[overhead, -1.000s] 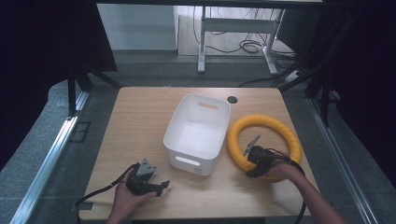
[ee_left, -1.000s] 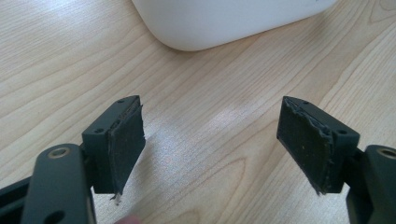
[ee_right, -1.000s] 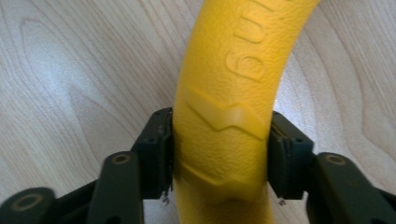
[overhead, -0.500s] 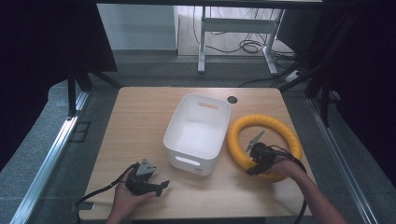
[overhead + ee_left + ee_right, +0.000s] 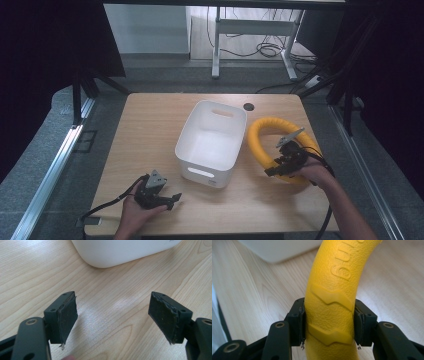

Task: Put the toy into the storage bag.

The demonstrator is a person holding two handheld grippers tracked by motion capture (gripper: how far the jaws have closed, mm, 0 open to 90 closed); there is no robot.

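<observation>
A yellow ring [image 5: 262, 131] lies on the wooden table [image 5: 150, 125], to the right of a white plastic bin [image 5: 212, 141]. My right gripper [image 5: 276, 169] is shut on the ring's near-left arc; in the right gripper view both pads [image 5: 300, 321] press the textured yellow ring [image 5: 332, 290] from either side. My left gripper [image 5: 173, 200] rests low at the table's front left, held in a hand. Its jaws stand wide open over bare wood in the left gripper view, and the bin's rounded corner [image 5: 120, 252] lies beyond its fingertips [image 5: 67, 315].
A small dark hole [image 5: 248, 106] sits in the table top behind the bin. Metal rails [image 5: 50, 165] run along the floor on both sides of the table. A desk frame with cables [image 5: 260, 47] stands farther back.
My right gripper has crept slightly left and nearer on the ring's near arc. The left gripper has stayed where it was.
</observation>
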